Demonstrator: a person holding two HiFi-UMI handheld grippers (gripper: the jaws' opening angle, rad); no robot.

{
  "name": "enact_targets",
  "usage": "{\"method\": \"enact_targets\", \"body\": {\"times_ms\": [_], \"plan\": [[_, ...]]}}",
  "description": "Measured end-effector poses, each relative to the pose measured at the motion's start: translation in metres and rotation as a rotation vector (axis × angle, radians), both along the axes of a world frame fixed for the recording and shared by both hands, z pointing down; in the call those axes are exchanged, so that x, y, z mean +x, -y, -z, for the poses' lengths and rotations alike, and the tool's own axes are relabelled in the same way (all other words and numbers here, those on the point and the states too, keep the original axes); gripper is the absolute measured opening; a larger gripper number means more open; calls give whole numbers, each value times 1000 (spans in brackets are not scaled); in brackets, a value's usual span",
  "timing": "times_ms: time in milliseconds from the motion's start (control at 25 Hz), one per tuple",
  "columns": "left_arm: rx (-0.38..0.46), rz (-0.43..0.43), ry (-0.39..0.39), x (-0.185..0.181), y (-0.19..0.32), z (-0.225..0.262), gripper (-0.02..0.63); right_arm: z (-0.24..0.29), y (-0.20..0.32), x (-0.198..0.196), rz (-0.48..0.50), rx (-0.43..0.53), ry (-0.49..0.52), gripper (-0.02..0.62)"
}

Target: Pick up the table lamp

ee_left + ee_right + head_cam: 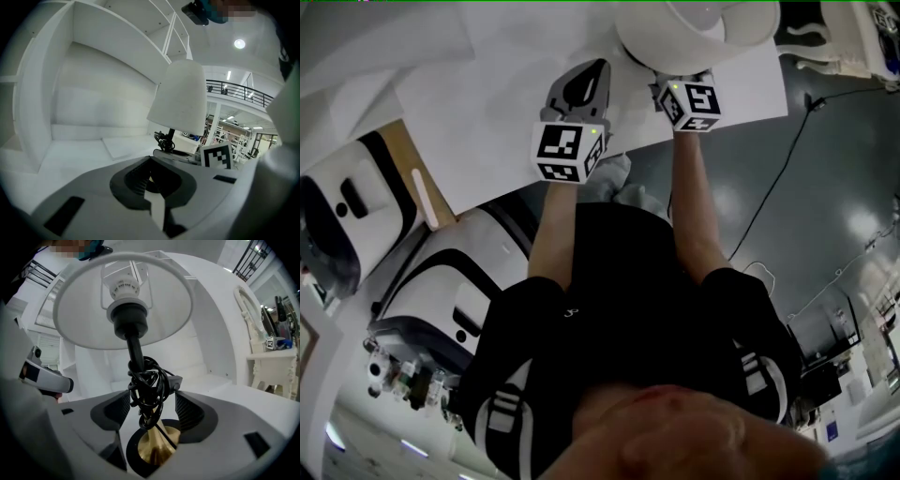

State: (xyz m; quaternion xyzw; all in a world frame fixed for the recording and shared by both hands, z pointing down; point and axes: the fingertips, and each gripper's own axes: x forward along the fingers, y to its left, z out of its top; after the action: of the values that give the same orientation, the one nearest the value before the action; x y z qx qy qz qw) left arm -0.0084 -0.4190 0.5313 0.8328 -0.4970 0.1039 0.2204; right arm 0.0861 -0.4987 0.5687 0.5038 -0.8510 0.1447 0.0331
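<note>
Table lamp [135,345] with smooth white shade [79,319], flared brass base [152,448]

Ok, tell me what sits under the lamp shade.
Under the lamp shade: a white bulb socket, a black stem, a bundled black cord and a brass base. The cord covers the lower stem.

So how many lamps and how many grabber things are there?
table lamp: 1
grippers: 2 (left gripper, right gripper)
Total: 3
</note>
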Motion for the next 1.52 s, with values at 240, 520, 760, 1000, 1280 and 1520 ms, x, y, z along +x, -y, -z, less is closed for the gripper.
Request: {"method": "enact_targets", "body": {"times_ms": [240, 520, 760, 1000, 1280, 1520], "plan": [[-7, 14, 28, -8, 5, -2, 9, -10, 11, -3, -27, -24, -40, 293], [7, 30, 36, -19, 2, 6, 10, -23, 19, -10, -94, -88, -210, 209], [24, 25, 50, -17, -8, 14, 9, -13, 18, -9, -86, -67, -205, 129], [50, 54, 50, -24, -16, 30, 10, 5, 1, -10, -63, -61, -212, 100], [93, 89, -31, -20, -17, 48, 10, 13, -43, -1, -25, -108, -224, 98], [170, 83, -52, -17, -17, 79, 9, 55, -67, 13, -74, -61, -218, 100]]}}
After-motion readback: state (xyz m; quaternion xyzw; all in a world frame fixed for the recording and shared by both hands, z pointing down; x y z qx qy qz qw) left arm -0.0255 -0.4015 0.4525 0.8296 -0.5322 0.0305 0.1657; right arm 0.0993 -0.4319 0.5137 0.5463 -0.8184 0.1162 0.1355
